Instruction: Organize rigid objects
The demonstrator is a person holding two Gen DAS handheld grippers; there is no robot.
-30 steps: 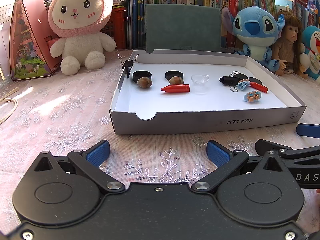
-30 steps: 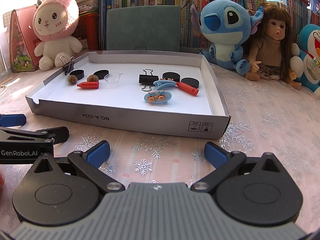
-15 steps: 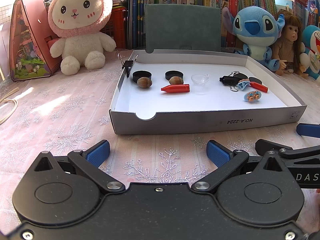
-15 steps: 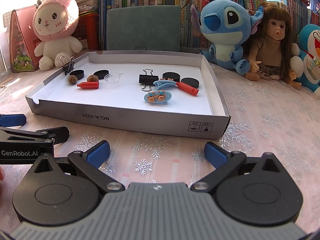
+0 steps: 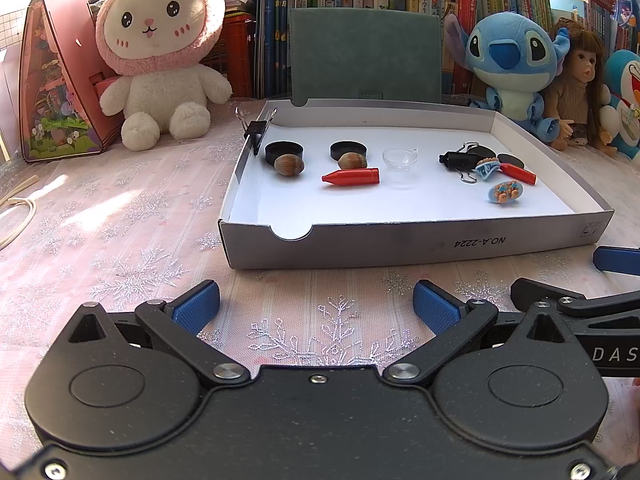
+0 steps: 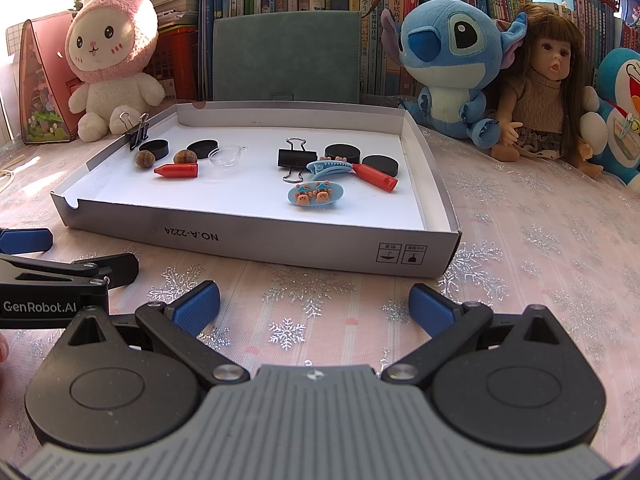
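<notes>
Change since earlier: nothing has moved; both grippers and every object in the tray sit as they did a second ago.
Left gripper (image 5: 316,306): jaws spread wide, blue pads holding nothing, low over the pink snowflake-patterned tablecloth (image 5: 120,216) just near of the tray.
Right gripper (image 6: 314,304): also spread wide and empty, near the tray's right front corner; the left gripper shows at this view's left edge.
Tray: shallow grey cardboard box lid with white floor (image 5: 400,240), printed "NO.A-2224" on its near wall, in the middle of the table.
Left group in tray: two black round caps (image 5: 284,151) at the far side, each with a brown hazelnut (image 5: 289,165) just in front; a red crayon-shaped plastic piece (image 5: 351,177) lying flat near the right-hand nut; a clear plastic half-dome (image 5: 400,159) to its right.
Right group in tray: black binder clip (image 6: 297,158) lying flat, blue hair clip (image 6: 330,168) touching a second red piece (image 6: 376,178), two more black caps behind, and a pale blue oval clip with little bears (image 6: 316,196) nearest.
Tray wall: another black binder clip (image 5: 256,130) clamped on the far left edge.
Background: pink-hooded white rabbit plush (image 5: 160,60), blue alien plush (image 6: 452,60), long-haired doll (image 6: 548,84), books behind.
</notes>
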